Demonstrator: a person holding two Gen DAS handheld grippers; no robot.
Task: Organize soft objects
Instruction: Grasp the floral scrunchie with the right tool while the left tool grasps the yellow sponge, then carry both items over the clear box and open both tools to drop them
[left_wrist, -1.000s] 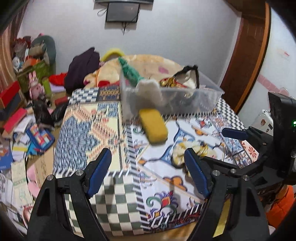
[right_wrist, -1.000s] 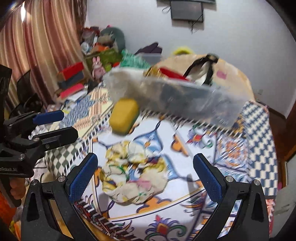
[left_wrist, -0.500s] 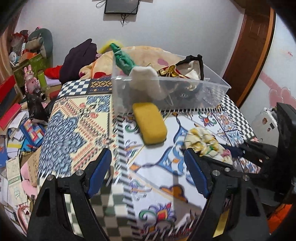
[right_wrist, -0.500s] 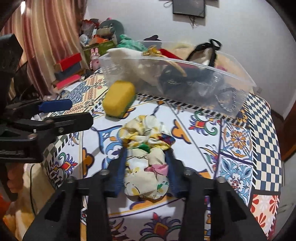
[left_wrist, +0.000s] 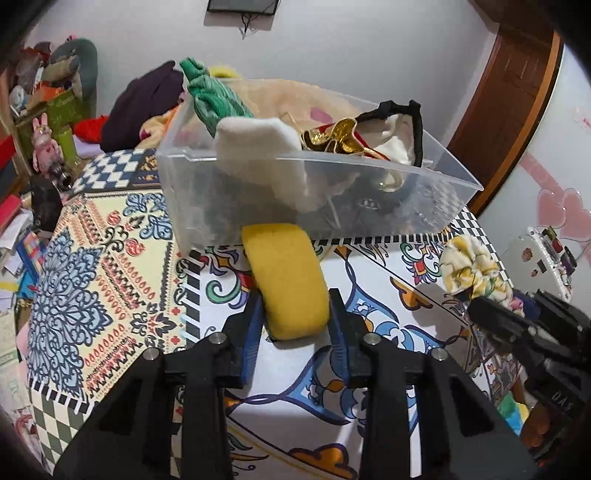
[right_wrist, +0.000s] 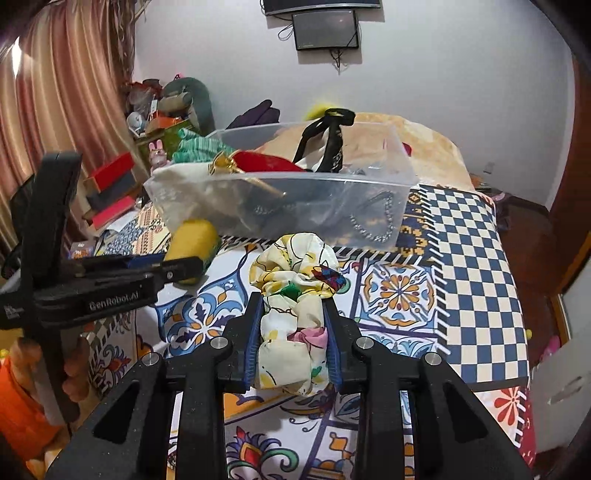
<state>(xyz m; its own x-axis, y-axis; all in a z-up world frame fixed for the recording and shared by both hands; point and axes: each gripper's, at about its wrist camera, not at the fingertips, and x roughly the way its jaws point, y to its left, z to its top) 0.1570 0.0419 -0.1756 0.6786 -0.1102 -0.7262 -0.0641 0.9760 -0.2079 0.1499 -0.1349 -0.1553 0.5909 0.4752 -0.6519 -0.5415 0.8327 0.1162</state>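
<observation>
Left gripper (left_wrist: 295, 317) jaws just closed onto sponge (left_wrist: 286, 280); right gripper (right_wrist: 293, 336) jaws clamp scrunchie (right_wrist: 291, 295). Full bin (left_wrist: 369, 195) just behind both.

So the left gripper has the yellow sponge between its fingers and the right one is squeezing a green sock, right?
Not quite. The right gripper squeezes a floral scrunchie, not a green sock, as the right wrist view shows. The left gripper does have the yellow sponge between its fingers.
</observation>
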